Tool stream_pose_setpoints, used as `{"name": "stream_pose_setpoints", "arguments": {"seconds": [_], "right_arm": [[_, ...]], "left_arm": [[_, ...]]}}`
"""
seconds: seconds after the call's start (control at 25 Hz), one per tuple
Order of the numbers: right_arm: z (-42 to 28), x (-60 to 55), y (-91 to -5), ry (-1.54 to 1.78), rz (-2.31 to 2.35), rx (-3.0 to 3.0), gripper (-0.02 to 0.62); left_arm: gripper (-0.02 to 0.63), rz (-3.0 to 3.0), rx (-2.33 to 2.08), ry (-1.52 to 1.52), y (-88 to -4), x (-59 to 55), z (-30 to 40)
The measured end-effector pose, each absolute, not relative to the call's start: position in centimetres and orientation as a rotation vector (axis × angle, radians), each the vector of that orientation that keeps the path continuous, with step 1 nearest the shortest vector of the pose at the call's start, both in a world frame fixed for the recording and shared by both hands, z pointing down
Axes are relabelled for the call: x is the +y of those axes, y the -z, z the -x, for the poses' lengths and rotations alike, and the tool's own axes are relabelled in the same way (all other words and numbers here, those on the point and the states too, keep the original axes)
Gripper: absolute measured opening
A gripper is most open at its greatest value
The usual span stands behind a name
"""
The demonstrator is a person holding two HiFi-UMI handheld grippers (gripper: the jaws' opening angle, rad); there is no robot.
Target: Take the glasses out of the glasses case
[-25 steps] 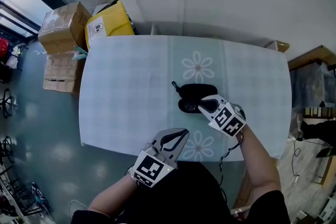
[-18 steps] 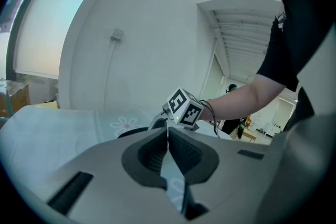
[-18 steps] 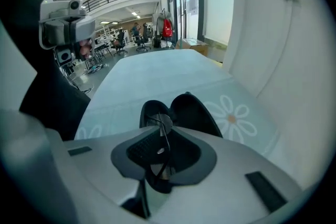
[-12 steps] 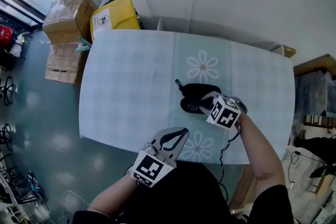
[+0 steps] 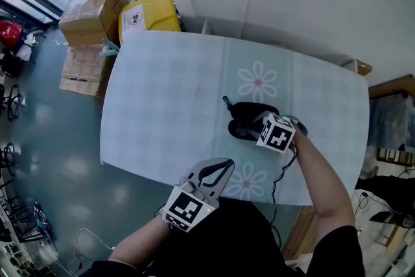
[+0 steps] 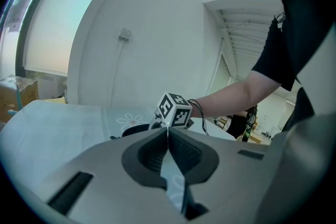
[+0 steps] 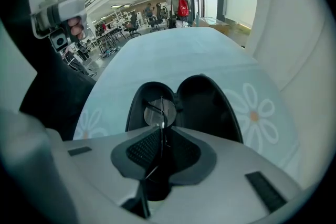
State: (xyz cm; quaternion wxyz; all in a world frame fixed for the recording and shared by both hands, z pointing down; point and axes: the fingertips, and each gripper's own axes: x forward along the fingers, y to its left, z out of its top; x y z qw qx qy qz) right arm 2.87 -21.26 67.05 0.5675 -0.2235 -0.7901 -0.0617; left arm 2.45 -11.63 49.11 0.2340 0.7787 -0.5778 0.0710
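Right gripper (image 5: 251,129) is closed down on the thin wire rim of the glasses (image 7: 159,112), its jaws pinched together with only that wire between them. Left gripper (image 5: 225,165) is closed too, with nothing in it, and hangs at the lower centre of the head view, over the near edge of the table (image 5: 162,100) and well apart from the case (image 5: 249,115).

The case lies open just right of centre in the head view, both halves flat on the table. In the right gripper view the glasses sit in or just over its left half, while the right half (image 7: 207,105) is bare.

I'd say the grasp is made and the lift is the step in hand. The next move calls for a slow, straight pull up and away, so the far arm clears the shell's lip without snagging.

The case is a black clamshell with two rounded, deep hollows and a matt lining. The glasses look light, a round clear lens in fine dark wire that could bend under a hard pinch. A pale, checked, smooth cloth with printed daisies covers the table.
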Motion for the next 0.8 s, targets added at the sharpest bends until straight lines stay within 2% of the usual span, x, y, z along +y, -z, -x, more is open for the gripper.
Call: {"name": "stream_pose_setpoints", "arguments": {"seconds": [0.8], "right_arm": [[-2.7,-21.3,-67.3,-0.006,0.462,-1.907,0.037]], "left_arm": [[0.031,-2.139,-1.577,-0.205,-49.0,-10.4,-1.8]]}}
